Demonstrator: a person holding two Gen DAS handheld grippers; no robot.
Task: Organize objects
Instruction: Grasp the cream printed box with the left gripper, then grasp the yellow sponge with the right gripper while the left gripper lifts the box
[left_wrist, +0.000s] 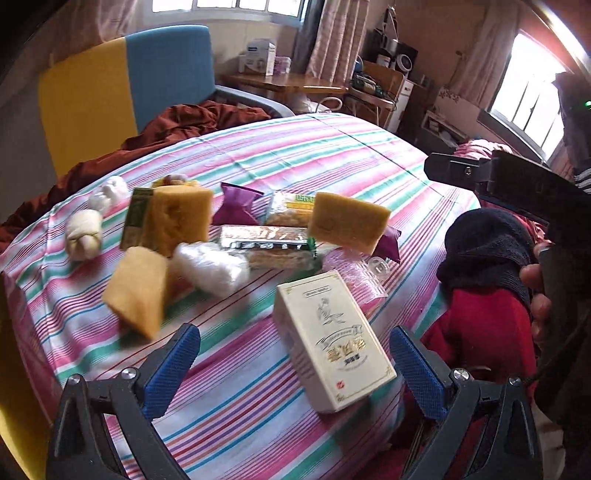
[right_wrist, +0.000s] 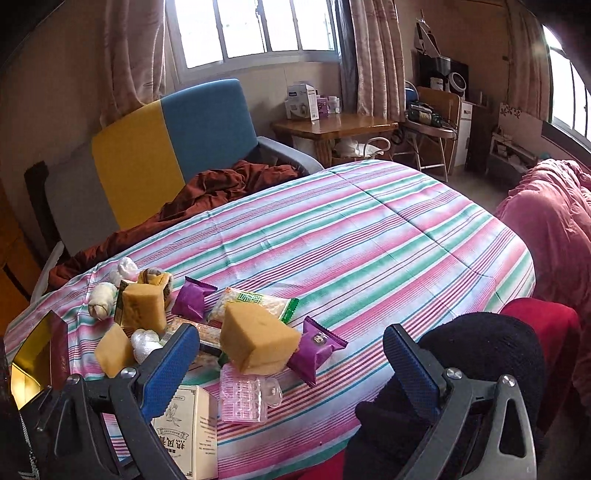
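Striped cloth in pink, green and white covers the table (right_wrist: 369, 236), and nearly everything to be organized sits jumbled near its left end. I count 3 yellow sponges (left_wrist: 349, 222), 2 purple snack packets (right_wrist: 317, 343), a long wrapped snack bar (left_wrist: 267, 242), a clear packet of yellow snacks (right_wrist: 255, 302), white wrapped rolls (left_wrist: 83, 232) toward the far left edge, and a clear plastic clip (right_wrist: 245, 400). A cream box (left_wrist: 332, 341) stands tilted close to the near edge. Judging by this heap, sorting has barely begun: nothing is grouped or lined up, and what may be an open red box (right_wrist: 40, 354) at the left edge looks empty, though it is partly cut off. Both the left gripper (left_wrist: 295, 363) and the right gripper (right_wrist: 291, 363) have their blue pads spread wide, grasping nothing.
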